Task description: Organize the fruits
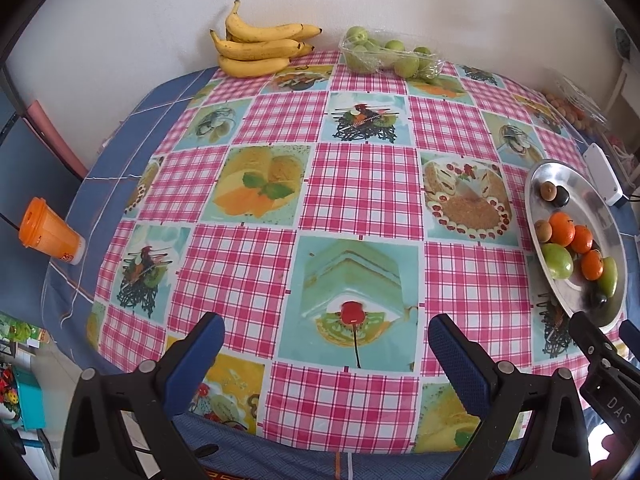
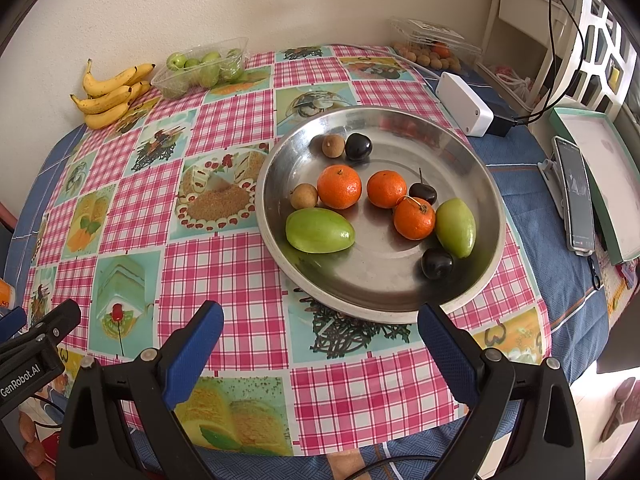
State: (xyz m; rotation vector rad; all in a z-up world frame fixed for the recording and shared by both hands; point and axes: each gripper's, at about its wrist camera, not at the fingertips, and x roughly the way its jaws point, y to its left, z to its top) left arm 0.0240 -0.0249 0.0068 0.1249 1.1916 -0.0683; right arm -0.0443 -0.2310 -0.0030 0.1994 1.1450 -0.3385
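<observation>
Checked pink oilcloth printed with dessert pictures covers the table against a pale wall, where a steel dish of mixed fruit sits directly ahead of the right gripper, whose blue-padded jaws stand wide apart and hold nothing. Nearest that gripper, just beyond its left finger, lies a green mango-shaped fruit, its long axis running crosswise to the fingers; three mandarins, a second green fruit, dark cherries and small brown fruits sit farther in. The left gripper, likewise open and empty, faces bare cloth, with the dish well off to its right. Bananas and a tub of green fruit wait at the far edge. The right hand appears better placed for the dish.
</observation>
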